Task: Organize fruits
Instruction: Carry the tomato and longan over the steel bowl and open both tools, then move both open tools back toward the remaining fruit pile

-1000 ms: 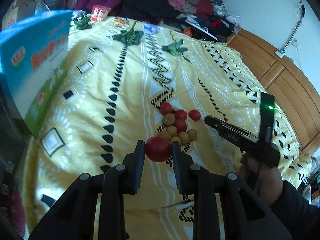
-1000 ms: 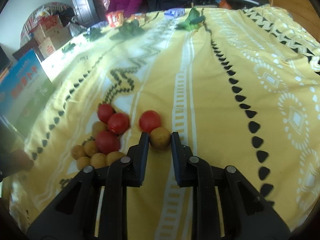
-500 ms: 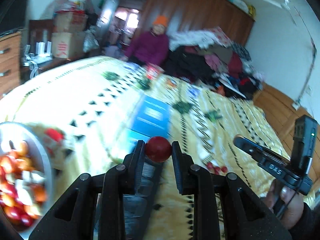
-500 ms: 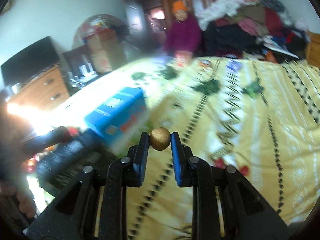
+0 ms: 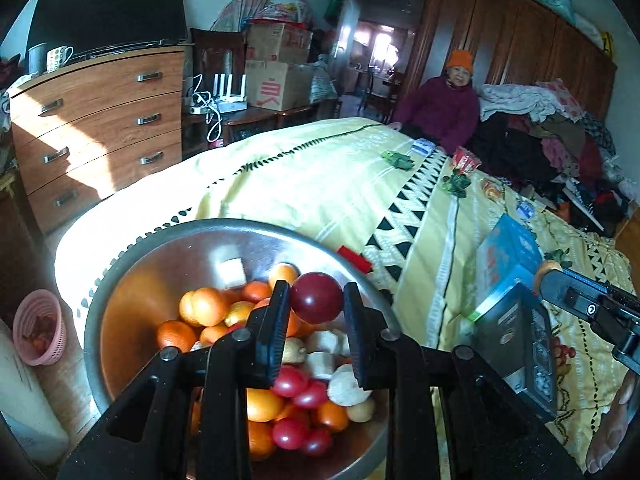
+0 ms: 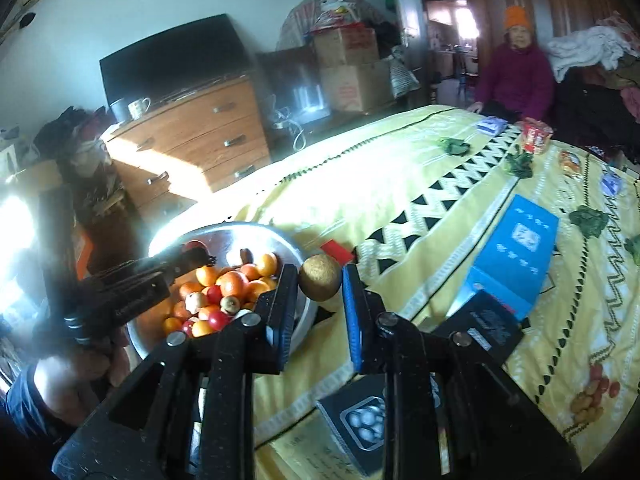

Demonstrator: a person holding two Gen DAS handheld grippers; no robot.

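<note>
Both grippers loaded, at the bowl.

Left gripper clamps a dark red fruit directly over the metal bowl of oranges and tomatoes. Right gripper pinches a brown round fruit just beside the bowl's rim, above the yellow bedspread. Blue box sits nearby.

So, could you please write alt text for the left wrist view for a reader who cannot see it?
The left gripper is shut on a small red fruit, above a metal bowl of orange, red and pale fruit. Beyond lies a yellow patterned bedspread bearing a blue box; the right gripper enters at the right edge.
</note>
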